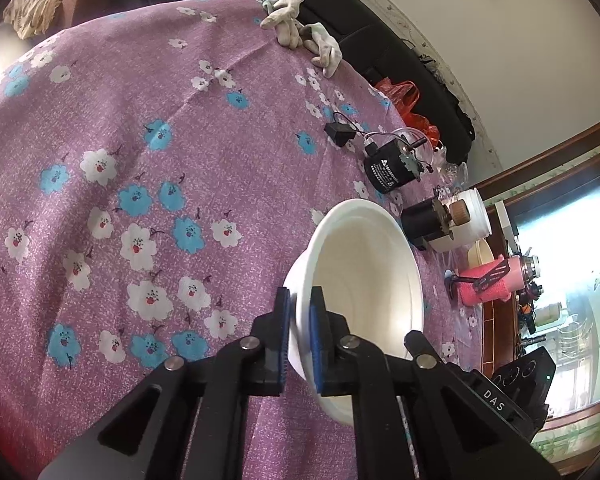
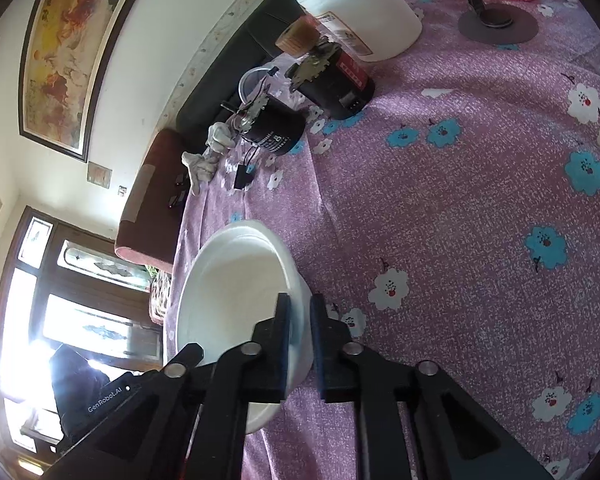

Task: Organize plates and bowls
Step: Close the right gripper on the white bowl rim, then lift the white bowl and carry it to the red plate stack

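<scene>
My left gripper (image 1: 300, 312) is shut on the rim of a white bowl (image 1: 364, 280), held tilted on its side above the purple flowered tablecloth (image 1: 140, 160). One finger is outside the wall, the other inside. My right gripper (image 2: 300, 316) is shut on the rim of a white bowl (image 2: 232, 292) in the same way, tilted over the tablecloth (image 2: 460, 200) near the table's edge. I cannot tell whether these are two bowls or one bowl held from both sides. No plates are in view.
Two black cylindrical motors (image 1: 388, 168) (image 2: 276, 128) with wires, a white tub (image 2: 360, 12) (image 1: 472, 216), a pink knitted bottle on a stand (image 1: 488, 280), white gloves (image 1: 300, 32) and a red bag (image 1: 404, 96) lie along the table's far side. A dark sofa (image 2: 220, 80) stands beyond.
</scene>
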`<state>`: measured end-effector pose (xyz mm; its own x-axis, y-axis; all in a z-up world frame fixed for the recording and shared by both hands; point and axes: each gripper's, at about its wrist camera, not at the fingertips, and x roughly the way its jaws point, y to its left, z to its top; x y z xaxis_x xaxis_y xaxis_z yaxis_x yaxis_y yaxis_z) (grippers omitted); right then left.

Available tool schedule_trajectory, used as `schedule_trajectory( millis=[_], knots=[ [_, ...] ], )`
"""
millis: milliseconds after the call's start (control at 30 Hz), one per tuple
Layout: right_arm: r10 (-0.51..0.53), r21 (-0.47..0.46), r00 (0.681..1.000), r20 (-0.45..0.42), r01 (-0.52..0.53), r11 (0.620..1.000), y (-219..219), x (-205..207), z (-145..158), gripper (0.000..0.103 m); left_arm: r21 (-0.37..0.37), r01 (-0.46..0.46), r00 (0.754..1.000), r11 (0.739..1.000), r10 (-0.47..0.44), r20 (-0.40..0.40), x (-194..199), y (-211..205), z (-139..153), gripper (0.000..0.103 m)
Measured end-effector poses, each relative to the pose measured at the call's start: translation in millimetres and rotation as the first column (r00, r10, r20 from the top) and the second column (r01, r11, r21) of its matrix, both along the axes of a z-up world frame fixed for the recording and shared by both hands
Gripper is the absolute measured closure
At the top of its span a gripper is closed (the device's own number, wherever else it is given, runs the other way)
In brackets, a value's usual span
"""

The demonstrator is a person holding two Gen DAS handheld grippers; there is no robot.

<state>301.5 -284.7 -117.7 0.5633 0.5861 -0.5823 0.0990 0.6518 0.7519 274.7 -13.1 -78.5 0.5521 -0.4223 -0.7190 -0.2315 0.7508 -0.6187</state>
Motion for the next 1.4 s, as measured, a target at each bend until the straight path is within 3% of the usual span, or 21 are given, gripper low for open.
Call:
schedule_trajectory(
  millis=[367, 733, 967, 1133, 1400],
  knots=[
    [-0.001, 0.002, 1.0, 0.009, 0.001, 1.0, 0.3, -6.1, 6.1, 0.095, 0.002, -0.005, 1.0, 1.0, 0.005, 0.011, -3.7, -0.2, 3.9, 0.096],
    [0.015, 0.017, 0.998, 0.059, -0.016, 1.0, 5.8, -43.0, 43.7, 0.095, -0.001, -0.029, 0.997, 1.0, 0.029, 0.065, -41.3, 12.7, 42.2, 0.096],
    [0.054, 0.009, 0.99, 0.131, -0.055, 0.998, 26.2, -91.5, 85.3, 0.096, 0.024, -0.05, 0.988, 0.998, 0.046, 0.145, -107.6, 38.4, 89.9, 0.096],
    [0.124, 0.001, 0.975, 0.183, -0.126, 0.992, 63.5, -134.0, 115.5, 0.096, 0.045, -0.093, 0.978, 0.995, 0.083, 0.191, -159.1, 73.4, 116.3, 0.096],
    [0.268, 0.003, 0.941, 0.204, -0.275, 0.961, 148.0, -185.2, 125.4, 0.096, 0.132, -0.198, 0.958, 0.971, 0.164, 0.235, -250.1, 144.2, 142.1, 0.096]
  ],
)
